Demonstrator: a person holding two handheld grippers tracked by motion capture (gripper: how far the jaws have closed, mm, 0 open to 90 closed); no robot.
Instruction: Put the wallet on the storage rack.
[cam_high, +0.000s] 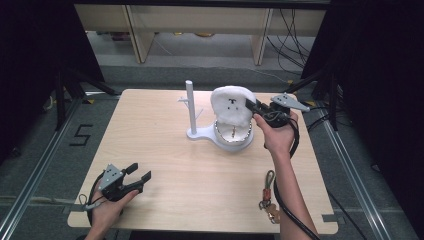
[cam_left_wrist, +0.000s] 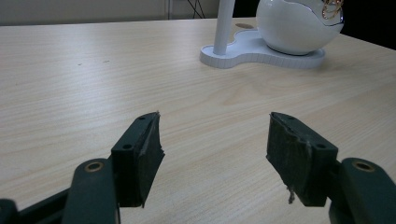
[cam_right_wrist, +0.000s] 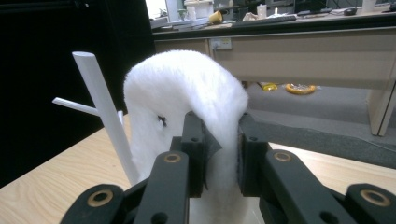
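A white jewellery stand (cam_high: 200, 134) with an upright post (cam_high: 190, 105) and a round bowl (cam_high: 233, 135) sits at the table's far middle. A gold chain lies in the bowl. A fluffy white cover (cam_high: 231, 104) is raised over the bowl. My right gripper (cam_high: 251, 105) is shut on the cover's right edge; in the right gripper view the plush edge (cam_right_wrist: 224, 140) is pinched between the pads. My left gripper (cam_high: 139, 172) rests near the table's front left corner, open with nothing between its fingers (cam_left_wrist: 144, 154). The stand's base (cam_left_wrist: 261, 51) lies ahead of it in the left gripper view.
A keyring with a strap and small charms (cam_high: 269, 197) lies near the table's front right, beside my right forearm. Black cables trail from both grippers. Wooden furniture legs stand on the floor beyond the table.
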